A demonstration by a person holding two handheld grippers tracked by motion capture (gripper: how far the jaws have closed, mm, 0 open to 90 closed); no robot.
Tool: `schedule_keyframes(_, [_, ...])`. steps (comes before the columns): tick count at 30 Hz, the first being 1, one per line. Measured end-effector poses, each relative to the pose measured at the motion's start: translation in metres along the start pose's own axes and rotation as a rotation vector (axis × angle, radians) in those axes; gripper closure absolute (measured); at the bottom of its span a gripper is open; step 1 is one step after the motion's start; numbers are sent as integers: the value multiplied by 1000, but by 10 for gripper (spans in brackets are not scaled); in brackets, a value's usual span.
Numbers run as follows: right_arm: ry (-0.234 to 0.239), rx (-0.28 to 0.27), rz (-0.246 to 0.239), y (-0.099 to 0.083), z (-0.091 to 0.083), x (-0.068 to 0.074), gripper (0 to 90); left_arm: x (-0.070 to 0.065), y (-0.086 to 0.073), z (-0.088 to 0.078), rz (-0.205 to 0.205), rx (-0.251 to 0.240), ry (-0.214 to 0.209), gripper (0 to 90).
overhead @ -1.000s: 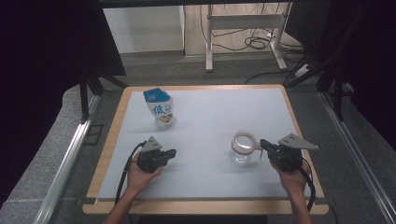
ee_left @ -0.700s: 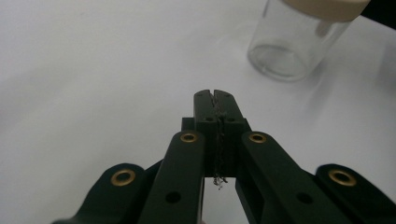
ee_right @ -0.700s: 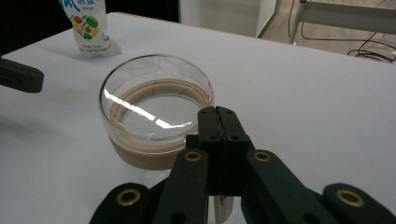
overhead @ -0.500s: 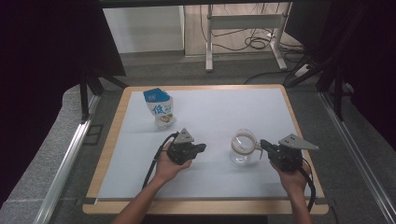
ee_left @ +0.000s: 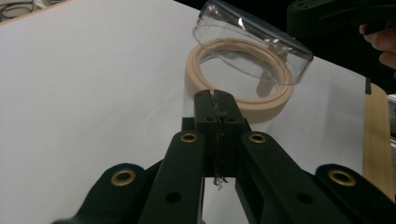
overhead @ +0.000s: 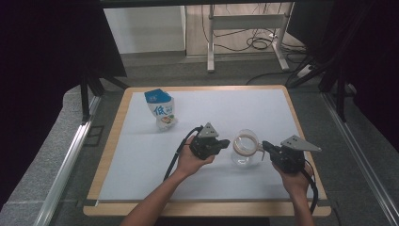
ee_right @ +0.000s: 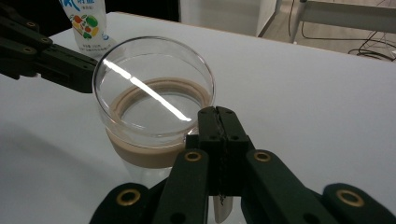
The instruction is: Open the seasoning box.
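A clear glass jar (overhead: 245, 147) with a beige sealing ring (ee_left: 243, 84) stands right of the table's centre. Its glass lid (ee_left: 252, 39) sits tilted above the ring, raised on the side facing my left gripper. My left gripper (overhead: 222, 142) is shut and empty, its tips (ee_left: 217, 95) just short of the ring. From the other side my right gripper (overhead: 265, 145) is also shut, its tips (ee_right: 217, 112) against the jar's rim (ee_right: 154, 88); whether they pinch anything there I cannot tell.
A blue and white snack bag (overhead: 161, 109) stands upright at the back left of the white table top (overhead: 226, 108), which has a wooden edge (overhead: 301, 127). A cable trails from each gripper toward the front edge.
My left hand has swung from the front left of the table rightward and a little up, ending beside the jar. The right hand and the jar have stayed put.
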State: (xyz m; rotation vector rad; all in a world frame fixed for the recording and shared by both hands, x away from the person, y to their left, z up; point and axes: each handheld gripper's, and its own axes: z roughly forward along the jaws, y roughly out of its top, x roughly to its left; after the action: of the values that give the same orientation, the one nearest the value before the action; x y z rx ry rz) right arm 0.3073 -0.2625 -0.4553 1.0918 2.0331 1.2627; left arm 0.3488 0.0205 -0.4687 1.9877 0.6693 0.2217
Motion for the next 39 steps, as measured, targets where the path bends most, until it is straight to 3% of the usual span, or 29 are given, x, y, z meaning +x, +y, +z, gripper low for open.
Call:
schedule_keyframes(15, [-10, -7, 1, -1, 0, 1, 900, -5, 13, 11, -5, -2, -38, 900])
schedule_keyframes(17, [-1, -26, -2, -1, -4, 4, 898, -4, 15, 10, -7, -2, -44, 900])
schedule_keyframes(22, [49, -42, -29, -8, -14, 22, 809, -3, 19, 10, -8, -4, -54, 900])
schedule_keyframes(25, [108, -7, -28, -24, -10, 36, 709, -3, 19, 13, -15, 7, -65, 900])
schedule_keyframes(29, [154, 33, -43, -39, 0, 45, 645, -5, 22, 13, -7, 7, -66, 900])
schedule_keyframes(39, [202, 88, -72, -57, 20, 58, 551, -16, 44, 14, 34, 13, -73, 900])
